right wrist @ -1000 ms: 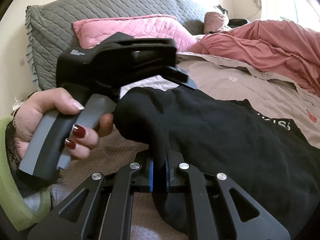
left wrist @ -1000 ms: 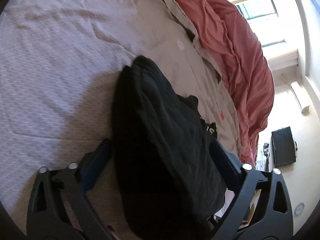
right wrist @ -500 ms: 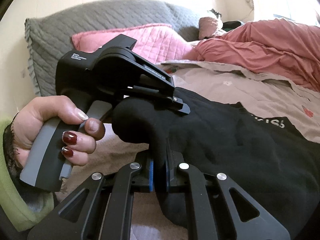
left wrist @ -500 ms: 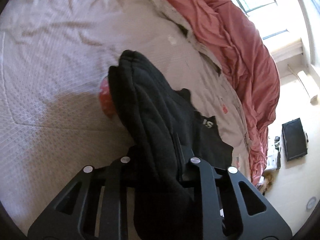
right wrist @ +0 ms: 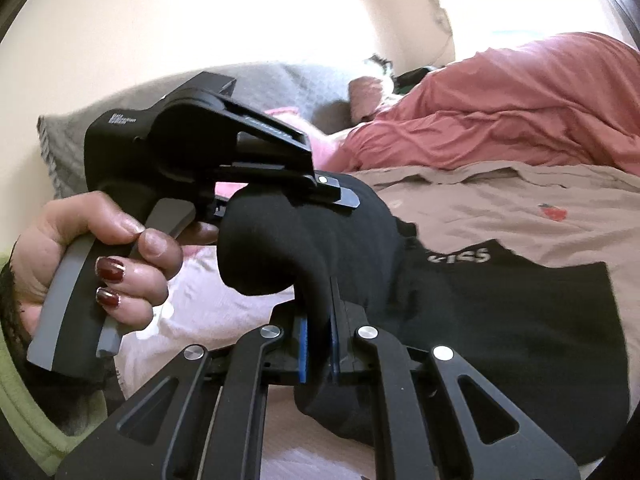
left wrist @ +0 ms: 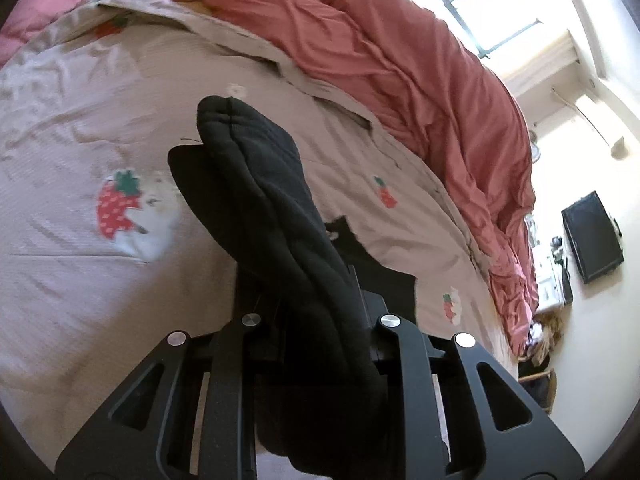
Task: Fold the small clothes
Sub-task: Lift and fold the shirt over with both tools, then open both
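My left fingers [left wrist: 320,320] are clamped shut on a thick fold of the black garment [left wrist: 276,216], lifted off the bed [left wrist: 60,264]. My right fingers [right wrist: 318,344] pinch another bunch of the same cloth between blue pads [right wrist: 303,350]; the rest trails across the strawberry-print cover toward the bed's far side. My left hand [right wrist: 80,256], nails painted dark red, fills the right view's near side. A red duvet [left wrist: 420,68] is heaped along the far edge, with a grey pillow [right wrist: 308,84] behind.

Daylight floods from the window [left wrist: 492,12] far right, blowing out the wall [right wrist: 240,12]; fisheye edges curve darkly, slight blur.
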Tool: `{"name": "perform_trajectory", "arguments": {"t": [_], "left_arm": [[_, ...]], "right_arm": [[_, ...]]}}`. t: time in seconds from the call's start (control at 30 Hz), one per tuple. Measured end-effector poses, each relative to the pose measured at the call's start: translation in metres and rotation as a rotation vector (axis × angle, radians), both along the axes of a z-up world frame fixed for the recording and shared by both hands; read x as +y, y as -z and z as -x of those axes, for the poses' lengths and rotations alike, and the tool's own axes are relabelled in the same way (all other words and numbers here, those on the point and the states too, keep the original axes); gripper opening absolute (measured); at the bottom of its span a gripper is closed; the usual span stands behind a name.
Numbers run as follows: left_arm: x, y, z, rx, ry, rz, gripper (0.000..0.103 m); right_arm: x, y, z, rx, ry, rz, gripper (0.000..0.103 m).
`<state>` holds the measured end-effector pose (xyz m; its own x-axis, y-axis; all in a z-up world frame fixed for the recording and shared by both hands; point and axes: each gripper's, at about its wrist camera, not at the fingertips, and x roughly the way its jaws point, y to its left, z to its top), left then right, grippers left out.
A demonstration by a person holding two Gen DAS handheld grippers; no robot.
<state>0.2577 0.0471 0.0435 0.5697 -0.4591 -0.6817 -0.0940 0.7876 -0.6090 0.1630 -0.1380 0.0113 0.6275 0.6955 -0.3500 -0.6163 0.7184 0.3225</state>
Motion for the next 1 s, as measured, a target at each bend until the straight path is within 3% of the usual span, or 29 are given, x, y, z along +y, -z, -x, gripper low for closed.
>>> {"name": "perform_trajectory", "arguments": {"t": [0.37,0.7,0.77,0.83,0.87,1.0], "left_arm": [[-0.089,-0.012,-0.019,0.007,0.098,-0.054,0.014],[-0.16,0.016,-0.032,0.07,0.184,-0.132,0.016],[-0.173,0.023,-0.033,0.067,0.222,-0.118,0.03],[-0.181,0.027,-0.031,0.059,0.26,-0.053,0.064],[-0.184,0.028,-0.029,0.057,0.274,-0.024,0.071],[-0.169,0.028,-0.015,0.005,0.22,-0.07,0.075]], "right_arm": [[-0.075,0.002,0.005,0.022,0.116,-0.073,0.007],[-0.125,0.031,0.006,0.137,0.201,-0.112,0.007],[-0.133,0.039,0.005,0.167,0.216,-0.118,0.007],[-0.141,0.05,0.004,0.2,0.236,-0.107,0.007],[-0.146,0.055,0.003,0.219,0.244,-0.105,0.007],[-0.167,0.075,0.002,0.326,0.277,-0.124,0.014]]}}
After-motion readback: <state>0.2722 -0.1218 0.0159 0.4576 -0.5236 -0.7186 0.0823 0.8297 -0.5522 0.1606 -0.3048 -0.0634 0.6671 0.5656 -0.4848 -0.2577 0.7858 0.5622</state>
